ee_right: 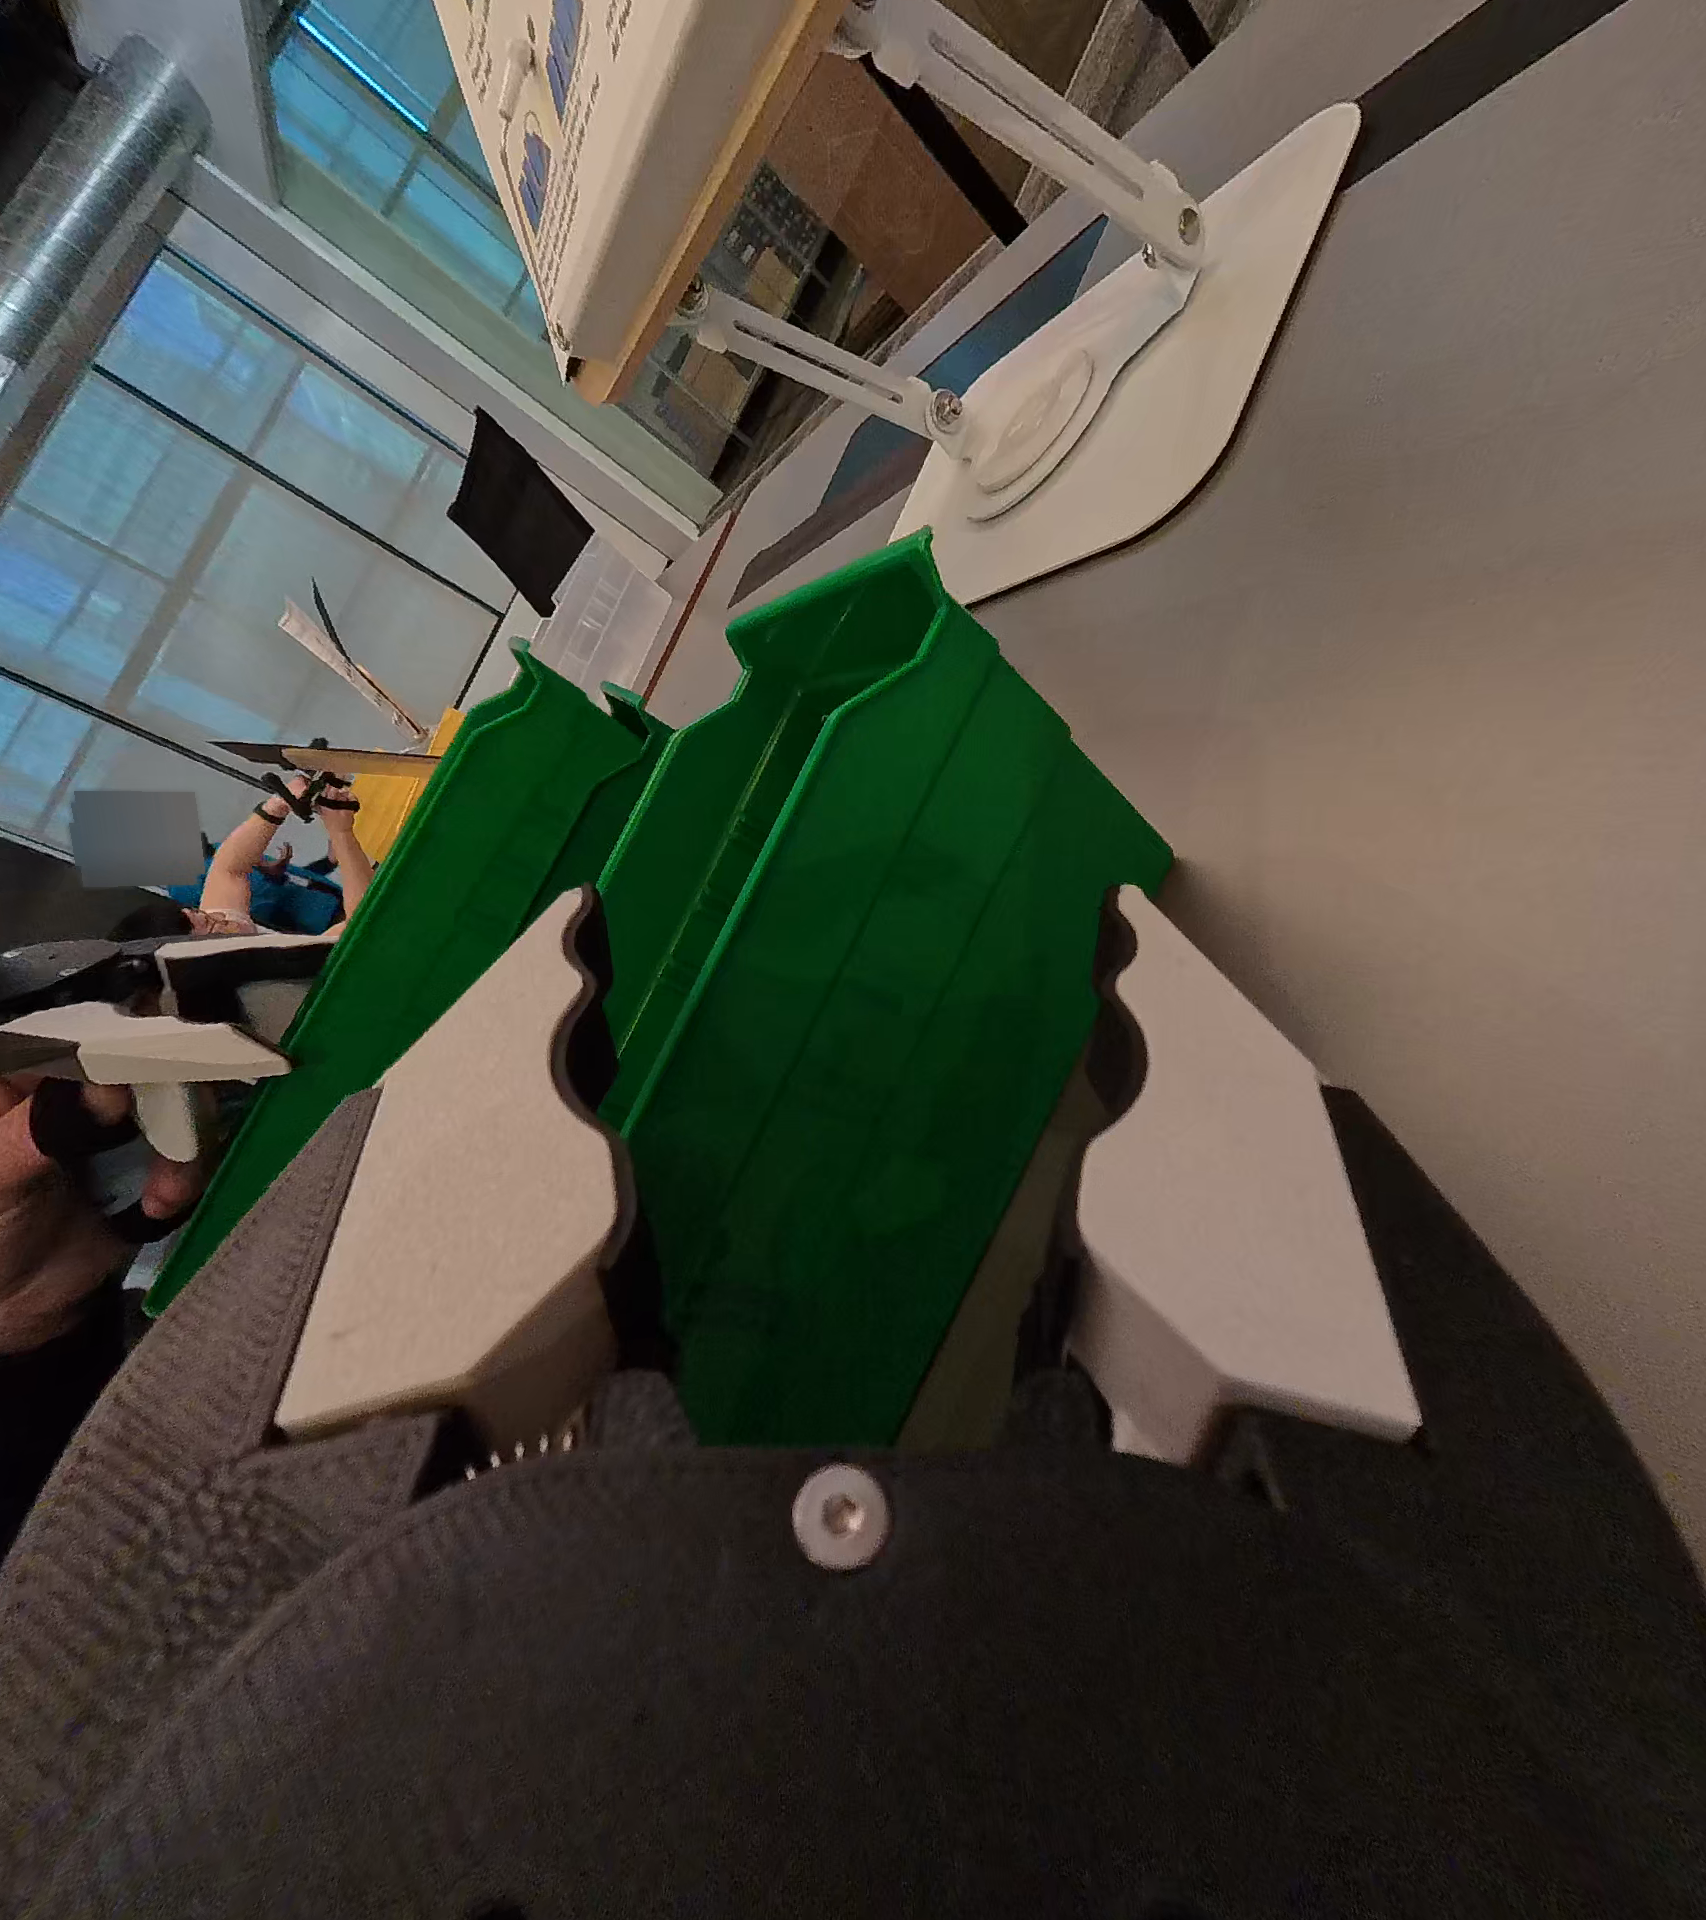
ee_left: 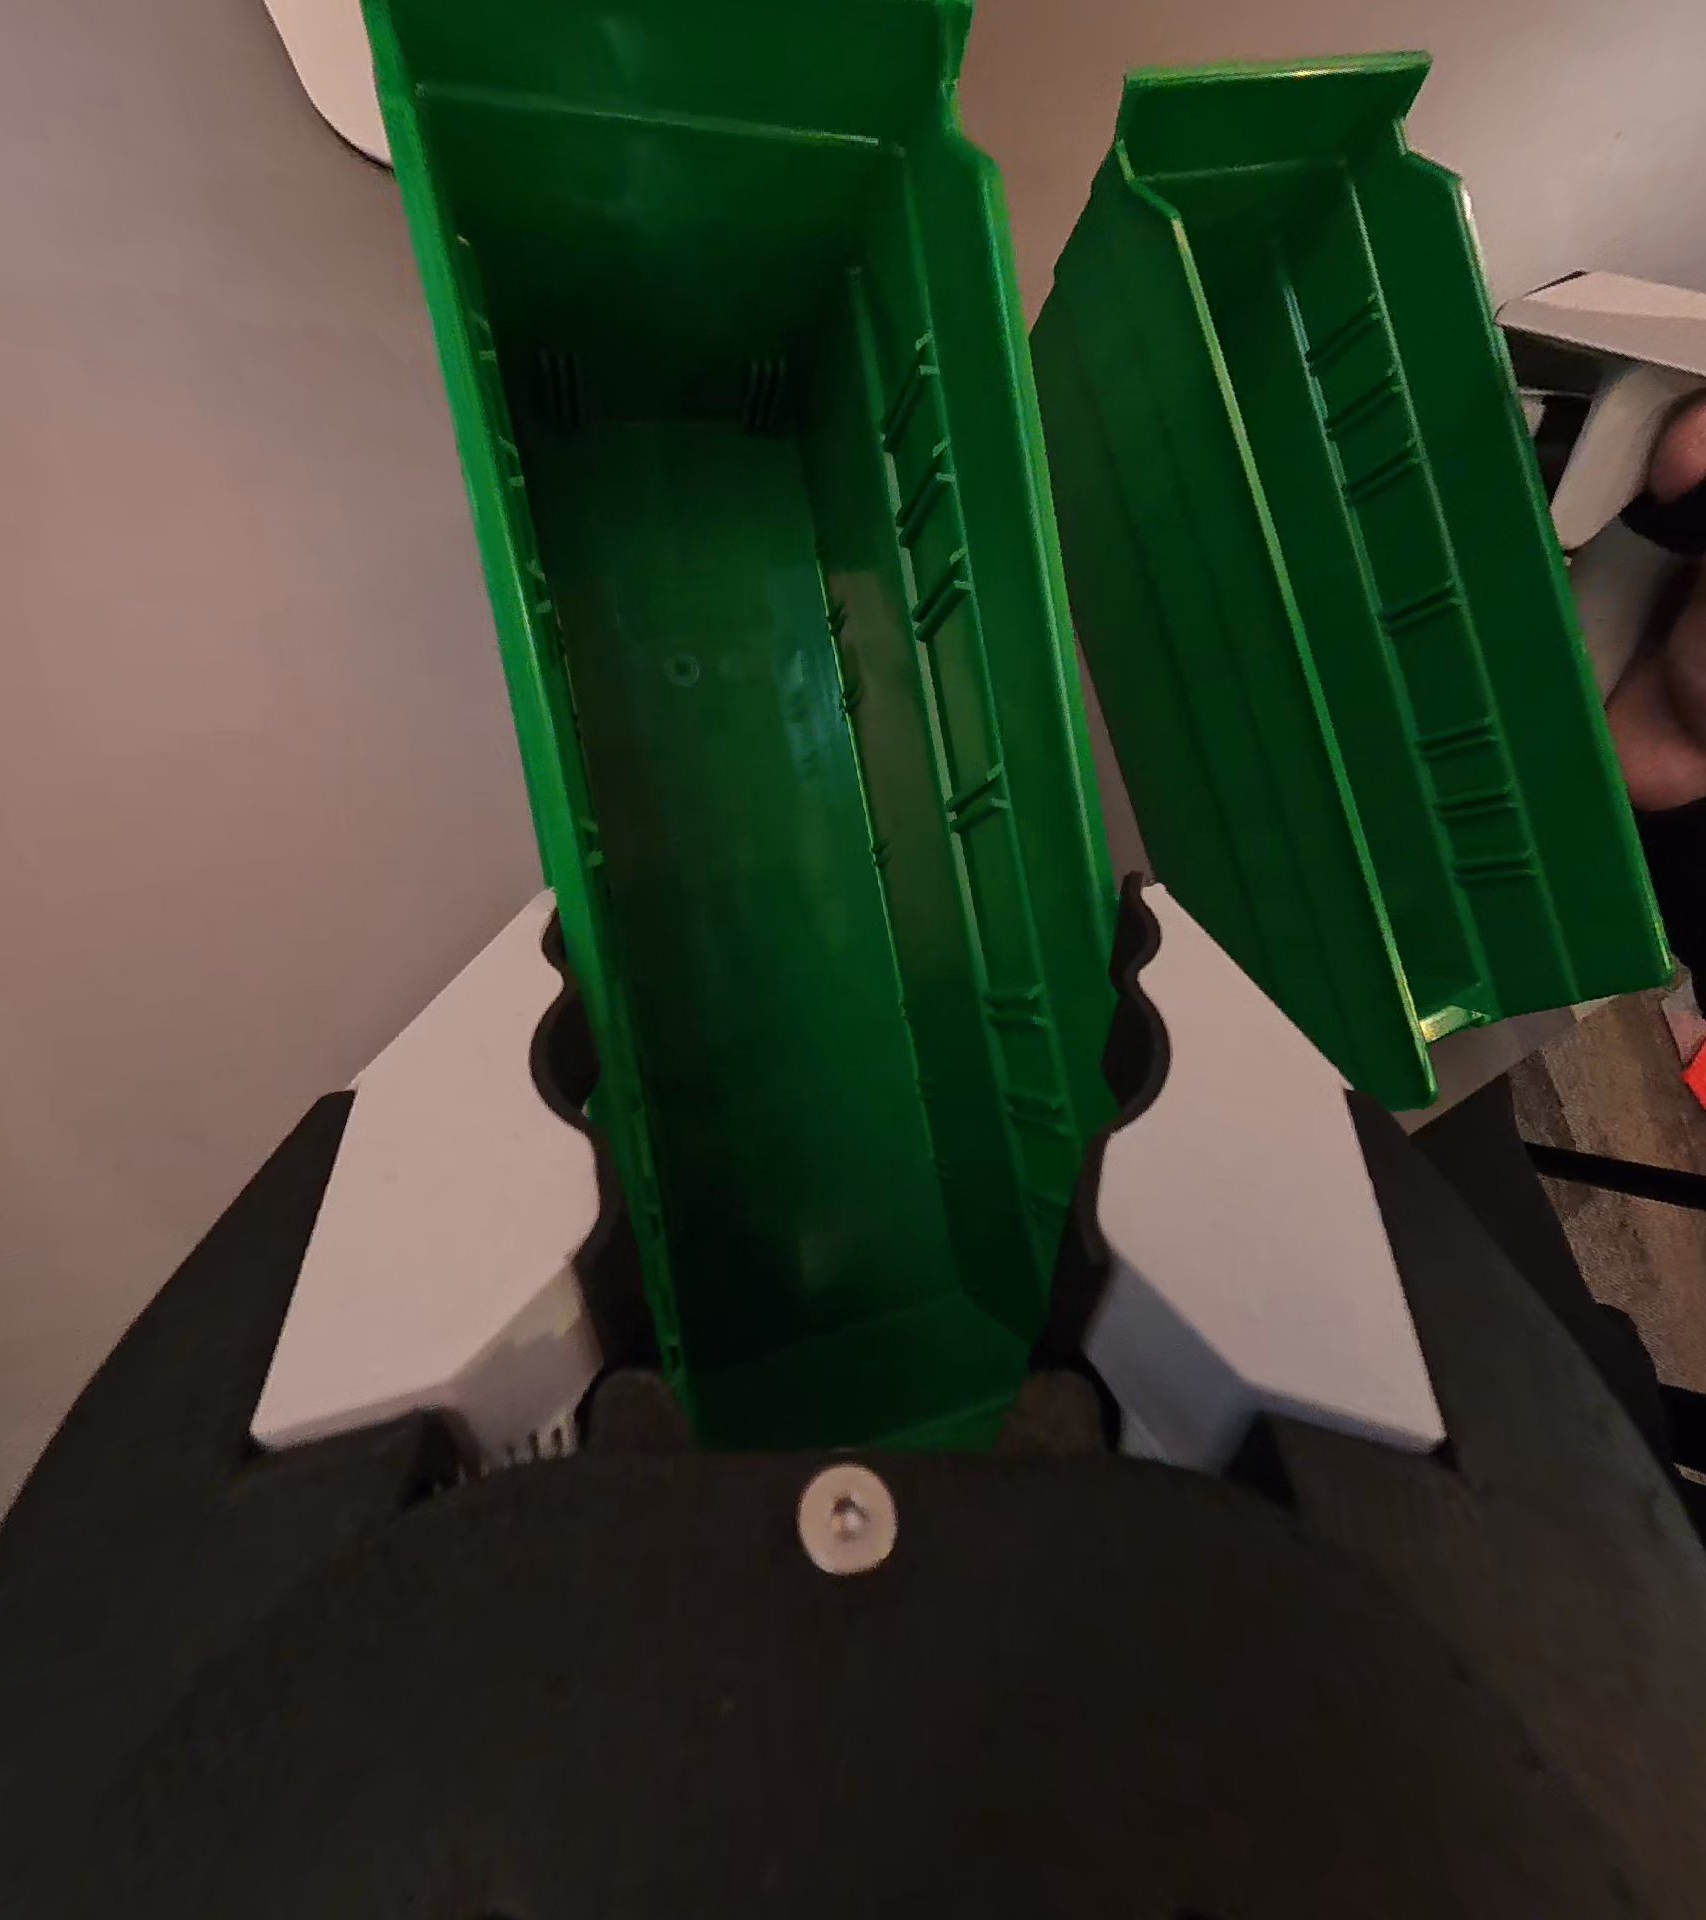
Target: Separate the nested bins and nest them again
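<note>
Left gripper [ee_left: 844, 1081] clamping one green bin [ee_left: 755, 727] at near end, fingers pressing both side walls, open top facing camera. Right gripper [ee_right: 859, 1049] spanning second green bin [ee_right: 880, 987], right finger [ee_right: 1223, 1174] touching wall, left finger [ee_right: 475, 1153] standing just off; grip not fully confirmable. Bins counted: two, separated, hanging side by side over grey tabletop [ee_right: 1503, 831]. White stand base [ee_right: 1140, 395] resting beyond; large windows [ee_right: 153, 520] at far left.

Grey table [ee_right: 1503, 727], tall windows [ee_right: 153, 468]
</note>
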